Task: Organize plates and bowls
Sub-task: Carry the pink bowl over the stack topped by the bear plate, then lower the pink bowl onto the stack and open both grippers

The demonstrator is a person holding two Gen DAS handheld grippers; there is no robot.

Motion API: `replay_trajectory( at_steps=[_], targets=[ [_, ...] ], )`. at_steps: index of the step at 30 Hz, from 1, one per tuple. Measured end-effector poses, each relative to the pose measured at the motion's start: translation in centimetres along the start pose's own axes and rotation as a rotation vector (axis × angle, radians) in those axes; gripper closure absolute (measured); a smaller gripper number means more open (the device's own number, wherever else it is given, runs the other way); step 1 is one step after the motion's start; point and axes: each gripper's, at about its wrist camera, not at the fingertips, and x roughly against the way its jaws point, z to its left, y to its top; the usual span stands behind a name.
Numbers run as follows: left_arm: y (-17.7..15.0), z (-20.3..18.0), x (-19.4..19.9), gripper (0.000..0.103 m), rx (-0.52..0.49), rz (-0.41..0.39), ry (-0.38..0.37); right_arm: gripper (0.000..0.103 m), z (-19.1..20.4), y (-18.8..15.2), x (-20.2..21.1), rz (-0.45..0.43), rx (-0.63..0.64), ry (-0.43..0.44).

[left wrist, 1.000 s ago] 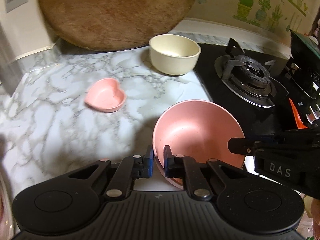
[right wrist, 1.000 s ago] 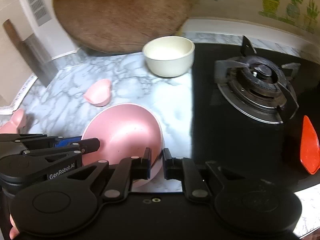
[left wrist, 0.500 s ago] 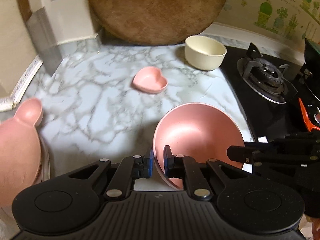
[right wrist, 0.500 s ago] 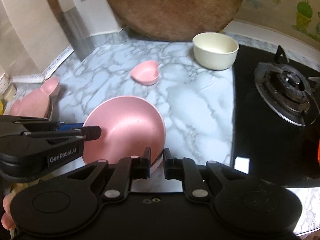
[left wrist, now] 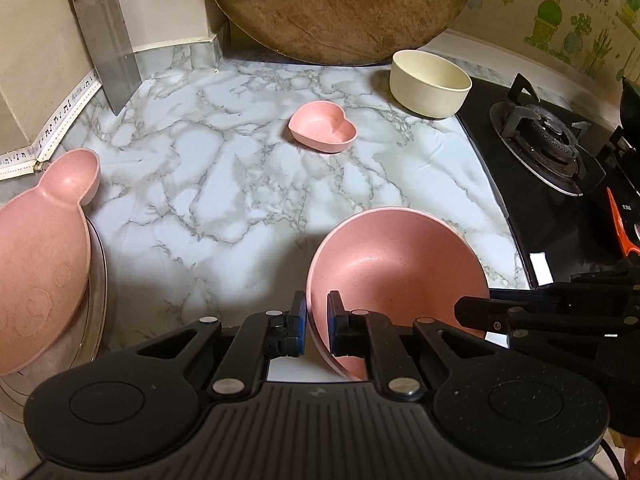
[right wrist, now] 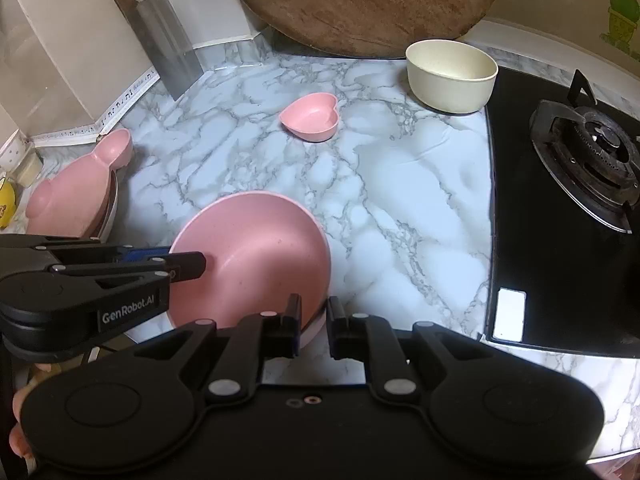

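- Both grippers are gripping the same big pink bowl (left wrist: 396,268) right now. The left gripper (left wrist: 317,322) is clamped on the near rim, one finger inside and one outside.
- The right gripper (right wrist: 311,322) is pinching the rim on the other side, jaws nearly together with the edge between them.
- The bowl is hanging tilted above the marble desk (left wrist: 224,184), not sitting flat, so two thin rim pinches are carrying all of it.
- My guess is it's heading for the stack on the left, where a pink bunny-shaped plate (left wrist: 36,248) is lying on top of other plates.
- The small heart dish (left wrist: 322,128) and the cream bowl (left wrist: 430,82) are waiting further back on the desk, well apart from each other.
- What could go wrong: if the two hands drift apart or twist differently, the rim could be slipping out of one grip and the bowl swinging or dropping.
- The bunny plate is looking a bit lopsided on its stack, so setting a deep bowl on it could be tipping things.
- The stove (right wrist: 560,200) is sitting just beside the bowl's right side, so a wide swing could be knocking the burner grate.
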Motion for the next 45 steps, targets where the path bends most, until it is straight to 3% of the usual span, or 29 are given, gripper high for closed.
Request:
replay_trajectory(
  at_steps=[12,21,45],
  targets=[
    [0.0,0.3,-0.5,0.093,0.019,0.021,-0.001,0.089,0.2,-0.1,-0.3,0.018,0.003,0.000],
    [0.0,0.5,-0.5,0.093,0.034,0.024,-0.013,0.082,0.3,-0.1,0.3,-0.009,0.014,-0.003],
    [2.0,0.8,3.0,0.093,0.025,-0.092,0.003,0.071,-1.3,1.9,3.3,-0.129,-0.021,-0.002]
  ],
)
